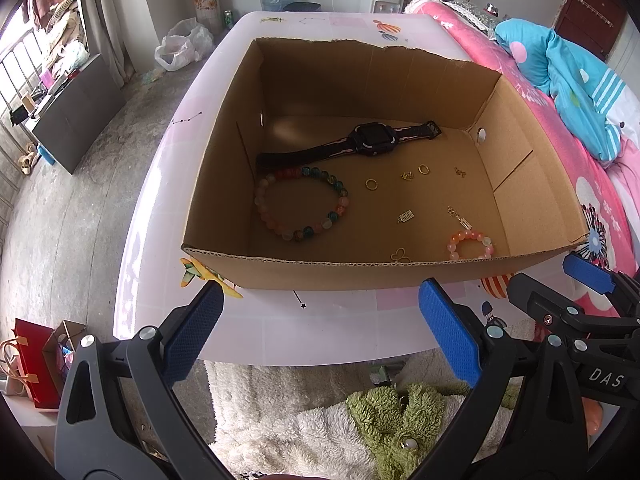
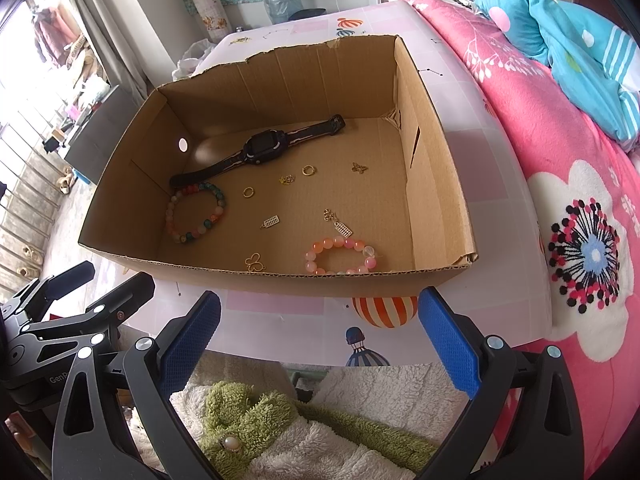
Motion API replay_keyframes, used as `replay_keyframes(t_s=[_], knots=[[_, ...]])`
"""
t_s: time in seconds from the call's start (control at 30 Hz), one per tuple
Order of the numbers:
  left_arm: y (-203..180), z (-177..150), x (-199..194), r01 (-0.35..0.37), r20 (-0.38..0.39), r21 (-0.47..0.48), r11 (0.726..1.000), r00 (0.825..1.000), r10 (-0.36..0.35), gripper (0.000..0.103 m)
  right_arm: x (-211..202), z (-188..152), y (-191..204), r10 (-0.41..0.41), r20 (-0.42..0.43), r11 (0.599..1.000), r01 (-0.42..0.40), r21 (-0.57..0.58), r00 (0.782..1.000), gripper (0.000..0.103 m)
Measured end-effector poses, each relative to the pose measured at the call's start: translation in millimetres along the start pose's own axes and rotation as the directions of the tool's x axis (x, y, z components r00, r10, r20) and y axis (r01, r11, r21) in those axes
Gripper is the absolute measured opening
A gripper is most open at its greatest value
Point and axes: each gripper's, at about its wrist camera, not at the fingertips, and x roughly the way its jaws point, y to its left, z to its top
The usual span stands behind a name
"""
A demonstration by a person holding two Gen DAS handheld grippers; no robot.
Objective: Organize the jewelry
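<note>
Both spread wide, empty: left gripper (image 1: pixel 320 328), right gripper (image 2: pixel 318 328). Ahead: cardboard box (image 2: pixel 440 184) holding watch (image 2: pixel 260 150), 2 bead bracelets, perhaps 2 rings.

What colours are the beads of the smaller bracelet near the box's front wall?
Pink and orange, with a few pale beads; clearest in the right wrist view.

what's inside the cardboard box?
Cardboard box holds a black watch, multicolour bead bracelet, pink bead bracelet, two gold rings and small gold charms. Floor beside near wall hidden.
</note>
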Motion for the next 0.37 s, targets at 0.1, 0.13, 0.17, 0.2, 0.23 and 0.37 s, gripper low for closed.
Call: replay_keyframes(t_s=[0.1,0.13,0.17,0.2,0.23,0.37], knots=[[-0.6,0.0,-0.2,0.001,-0.001,-0.001,1.000,1.000,-0.001,0.095,0.0,-0.1,0.1,0.001,0.000,1.000,-0.001,0.000,1.000,0.096],[-0.4,0.0,-0.1,0.000,-0.002,-0.001,1.000,1.000,0.000,0.095,-0.1,-0.1,0.3,0.000,-0.001,1.000,0.000,0.000,1.000,0.096],[-0.1,0.0,0.1,0.001,-0.002,-0.001,1.000,1.000,-0.001,0.095,0.0,0.2,-0.1,0.000,-0.001,1.000,0.000,0.000,1.000,0.096],[-0.6,0.0,-0.2,0.001,-0.002,-0.001,1.000,1.000,-0.001,0.095,0.1,0.4,-0.3,0.000,-0.001,1.000,0.000,0.000,1.000,0.096],[-0.5,0.0,-0.1,0.001,-0.002,-0.001,1.000,1.000,-0.001,0.095,0.1,0.5,-0.3,0.000,0.000,1.000,0.000,-0.001,1.000,0.096],[-0.8,0.0,-0.1,0.000,-0.001,-0.001,1.000,1.000,0.000,0.095,0.1,0.6,-0.4,0.000,0.000,1.000,0.000,-0.001,1.000,0.096]])
